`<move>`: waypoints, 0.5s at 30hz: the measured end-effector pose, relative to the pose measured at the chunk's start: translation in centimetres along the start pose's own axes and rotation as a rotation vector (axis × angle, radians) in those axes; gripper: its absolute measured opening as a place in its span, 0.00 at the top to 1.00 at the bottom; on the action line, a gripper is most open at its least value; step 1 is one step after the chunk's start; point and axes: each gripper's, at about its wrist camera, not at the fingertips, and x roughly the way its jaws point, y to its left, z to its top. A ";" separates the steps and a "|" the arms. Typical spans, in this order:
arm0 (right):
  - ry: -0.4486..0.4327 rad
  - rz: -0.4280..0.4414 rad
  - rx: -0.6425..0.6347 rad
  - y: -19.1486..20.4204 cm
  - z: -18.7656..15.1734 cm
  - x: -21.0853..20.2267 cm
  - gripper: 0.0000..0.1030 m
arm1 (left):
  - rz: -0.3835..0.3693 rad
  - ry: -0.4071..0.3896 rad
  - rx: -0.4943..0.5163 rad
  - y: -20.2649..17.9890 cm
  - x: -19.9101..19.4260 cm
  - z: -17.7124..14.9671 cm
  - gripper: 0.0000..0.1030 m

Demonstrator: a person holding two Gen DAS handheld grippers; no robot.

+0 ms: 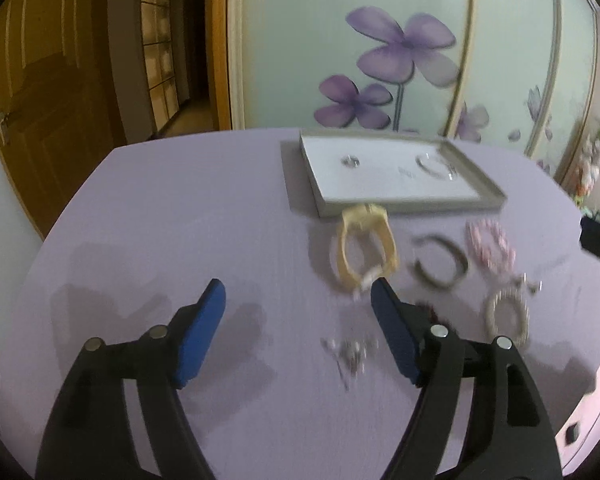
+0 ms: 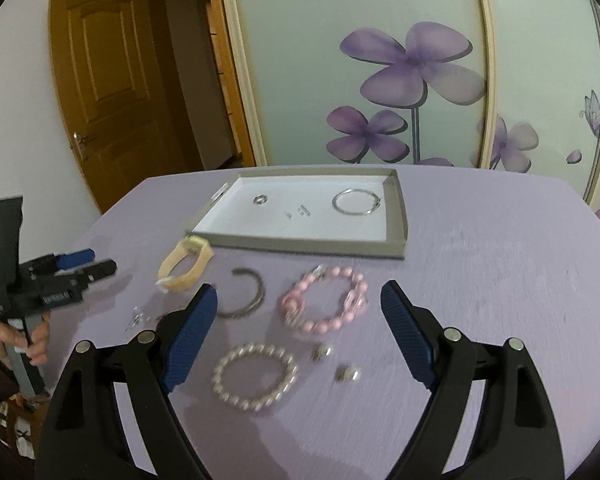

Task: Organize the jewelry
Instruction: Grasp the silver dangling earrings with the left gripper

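Note:
A grey tray (image 2: 300,246) with a white floor lies at the table's far side, holding a ring (image 2: 260,199) and a silver bangle (image 2: 356,201). In front of it on the purple cloth lie a yellow watch (image 2: 176,264), a dark open bangle (image 2: 260,292), a pink bead bracelet (image 2: 294,300) and a pearl bracelet (image 2: 220,376). My right gripper (image 2: 298,290) hangs open above the bracelets, holding nothing. My left gripper (image 1: 298,286) is open and empty over small silver pieces (image 1: 350,354), left of the watch (image 1: 384,240).
Two small metal pieces (image 2: 322,352) lie right of the pearl bracelet. A hand (image 2: 36,344) holds the left gripper at the table's left edge. Behind the table stand a flowered sliding panel (image 2: 400,60) and a wooden door (image 2: 108,92).

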 end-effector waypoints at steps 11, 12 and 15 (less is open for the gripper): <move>0.012 0.014 0.048 0.2 -2.7 -1.8 0.17 | -0.015 0.078 0.076 -2.9 1.6 -3.4 0.46; 0.012 0.013 0.051 0.1 -2.7 -1.8 0.17 | -0.008 0.085 0.085 -3.2 1.9 -3.5 0.48; 0.015 0.014 0.055 0.0 -2.9 -1.9 0.17 | -0.004 0.104 0.089 -3.7 2.7 -3.6 0.51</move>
